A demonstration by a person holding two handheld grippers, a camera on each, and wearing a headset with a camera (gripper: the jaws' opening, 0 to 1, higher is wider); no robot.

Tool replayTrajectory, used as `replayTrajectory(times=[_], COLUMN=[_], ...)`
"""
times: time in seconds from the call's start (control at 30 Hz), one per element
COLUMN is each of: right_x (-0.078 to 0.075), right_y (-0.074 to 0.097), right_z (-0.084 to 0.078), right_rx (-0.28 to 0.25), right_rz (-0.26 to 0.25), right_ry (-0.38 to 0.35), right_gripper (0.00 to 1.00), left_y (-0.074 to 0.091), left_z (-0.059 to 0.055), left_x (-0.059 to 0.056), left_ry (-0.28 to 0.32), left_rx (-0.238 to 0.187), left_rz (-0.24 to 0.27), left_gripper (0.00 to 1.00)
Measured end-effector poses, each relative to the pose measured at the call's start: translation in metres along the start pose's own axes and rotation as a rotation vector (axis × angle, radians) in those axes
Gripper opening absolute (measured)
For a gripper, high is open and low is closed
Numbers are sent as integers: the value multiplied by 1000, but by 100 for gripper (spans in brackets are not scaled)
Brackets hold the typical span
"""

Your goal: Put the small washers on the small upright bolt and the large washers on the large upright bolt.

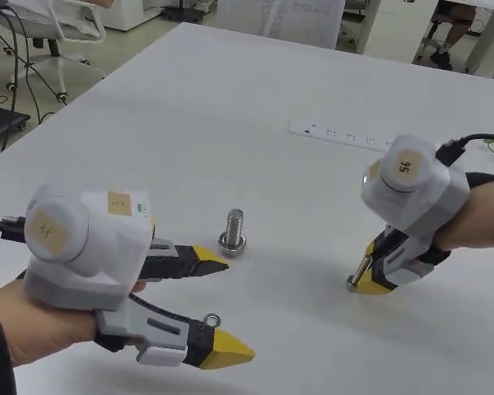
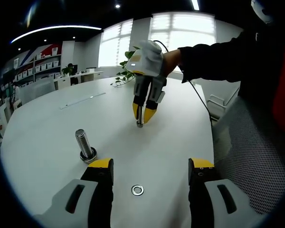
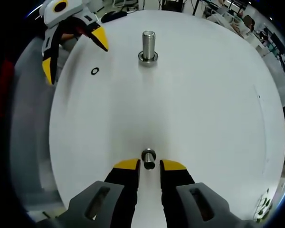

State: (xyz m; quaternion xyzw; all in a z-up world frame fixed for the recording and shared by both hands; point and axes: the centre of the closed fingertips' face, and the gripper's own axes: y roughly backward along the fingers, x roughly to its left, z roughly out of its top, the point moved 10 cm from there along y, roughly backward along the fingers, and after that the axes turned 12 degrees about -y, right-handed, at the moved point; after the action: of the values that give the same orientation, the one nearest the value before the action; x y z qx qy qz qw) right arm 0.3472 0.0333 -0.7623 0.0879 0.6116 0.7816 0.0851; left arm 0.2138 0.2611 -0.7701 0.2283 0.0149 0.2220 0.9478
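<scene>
The large bolt [image 1: 233, 229] [image 2: 85, 144] [image 3: 148, 44] stands upright mid-table, with a wider metal ring at its base. A small washer [image 1: 212, 319] [image 2: 137, 190] [image 3: 94, 71] lies flat on the white table [image 1: 255, 107], between the jaws of my left gripper [image 1: 218, 303] [image 2: 151, 164] [image 3: 73, 54]. That gripper is open and touches nothing. To the right, my right gripper [image 1: 369, 278] [image 2: 143, 114] [image 3: 150, 165] points down at the table, shut on the small bolt [image 1: 360, 271] [image 2: 139, 116] [image 3: 148, 158]. The bolt leans in the head view, its lower end at the surface.
A white power strip [image 1: 337, 136] lies far back on the table. Chairs and cables [image 1: 33, 58] stand beyond the table's left edge. A person's dark sleeve [image 2: 218, 52] reaches in behind the right gripper.
</scene>
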Motion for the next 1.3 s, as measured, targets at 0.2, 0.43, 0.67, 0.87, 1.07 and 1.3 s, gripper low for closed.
replayTrajectory(times=[0.2, 0.43, 0.67, 0.87, 1.07, 1.3], right_x=[-2, 0, 6, 15, 26, 35], right_y=[3, 7, 11, 11, 13, 12], right_z=[-5, -12, -20, -27, -26, -21], right_rx=[-2, 1, 7, 14, 9, 3], right_rz=[-9, -16, -23, -19, -15, -5], right_ry=[-11, -29, -42, -50, -48, -34], right_gripper=[19, 19, 20, 20, 20, 20], left_y=[0, 1, 1, 1, 2, 2], left_z=[0, 0, 1, 1, 2, 3], left_x=[0, 1, 1, 1, 1, 1], left_ry=[0, -3, -6, -10, -14, -18], left_rx=[1, -2, -4, -7, -10, -15], left_rz=[-2, -2, -2, -4, -6, -1], left_gripper=[63, 63, 63, 63, 63, 63])
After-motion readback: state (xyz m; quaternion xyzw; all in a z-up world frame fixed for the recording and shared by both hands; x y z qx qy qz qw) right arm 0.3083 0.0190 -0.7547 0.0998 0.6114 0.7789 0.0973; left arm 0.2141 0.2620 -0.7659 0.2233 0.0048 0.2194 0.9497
